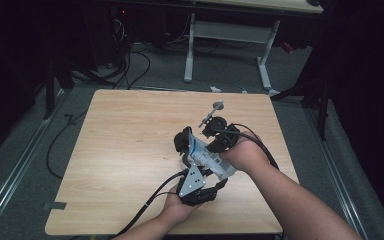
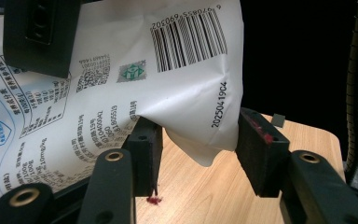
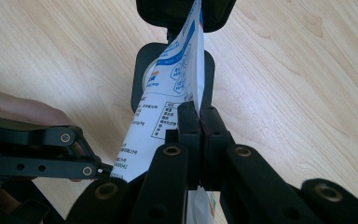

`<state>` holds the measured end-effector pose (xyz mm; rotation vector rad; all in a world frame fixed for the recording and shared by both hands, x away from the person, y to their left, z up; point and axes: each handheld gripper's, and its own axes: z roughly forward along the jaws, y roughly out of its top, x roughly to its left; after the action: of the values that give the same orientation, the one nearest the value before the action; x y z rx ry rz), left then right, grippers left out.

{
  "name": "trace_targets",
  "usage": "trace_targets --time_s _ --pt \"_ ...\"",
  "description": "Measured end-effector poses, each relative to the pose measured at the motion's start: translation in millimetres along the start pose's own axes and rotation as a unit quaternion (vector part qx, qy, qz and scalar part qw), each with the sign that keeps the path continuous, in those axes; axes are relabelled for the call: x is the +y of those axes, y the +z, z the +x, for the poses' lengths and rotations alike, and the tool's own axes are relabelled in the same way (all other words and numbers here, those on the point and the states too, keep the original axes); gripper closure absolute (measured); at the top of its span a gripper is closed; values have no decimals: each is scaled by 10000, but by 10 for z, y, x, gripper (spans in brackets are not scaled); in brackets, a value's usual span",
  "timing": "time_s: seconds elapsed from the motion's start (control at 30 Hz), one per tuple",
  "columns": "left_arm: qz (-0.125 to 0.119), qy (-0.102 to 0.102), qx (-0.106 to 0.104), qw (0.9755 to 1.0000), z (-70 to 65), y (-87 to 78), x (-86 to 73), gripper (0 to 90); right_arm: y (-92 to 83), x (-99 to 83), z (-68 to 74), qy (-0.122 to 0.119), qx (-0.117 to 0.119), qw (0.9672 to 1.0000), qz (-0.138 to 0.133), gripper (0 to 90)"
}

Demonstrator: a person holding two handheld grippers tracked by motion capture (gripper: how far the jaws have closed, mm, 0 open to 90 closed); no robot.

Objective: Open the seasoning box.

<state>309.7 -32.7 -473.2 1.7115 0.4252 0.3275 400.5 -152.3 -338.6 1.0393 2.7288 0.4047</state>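
Observation:
A white pouch (image 1: 205, 157) with blue print and a barcode is held above the wooden table (image 1: 130, 150) between both grippers. My left gripper (image 1: 200, 174), under its grey plate, comes from the near side. In the left gripper view its pads (image 2: 256, 149) press on either side of the pouch's (image 2: 121, 93) lower corner, the left gripper (image 2: 198, 154) shut on it. My right gripper (image 1: 216, 149) comes from the right. The right gripper (image 3: 199, 116) is shut tight on the thin edge of the pouch (image 3: 168, 93).
A black rounded object (image 1: 182, 142) sits on the table just behind the pouch, black object (image 3: 172, 74). A small grey tool (image 1: 214, 109) lies farther back. Beyond the table stand white desk legs (image 1: 189, 50), with cables (image 1: 130, 65) on the floor.

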Motion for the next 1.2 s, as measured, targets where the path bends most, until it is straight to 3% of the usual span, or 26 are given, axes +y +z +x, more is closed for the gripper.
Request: trace_targets --time_s 1.2 --pt "-12 -3 0 10000 2 -16 9 532 10 10 -8 -68 24 10000 -19 897"
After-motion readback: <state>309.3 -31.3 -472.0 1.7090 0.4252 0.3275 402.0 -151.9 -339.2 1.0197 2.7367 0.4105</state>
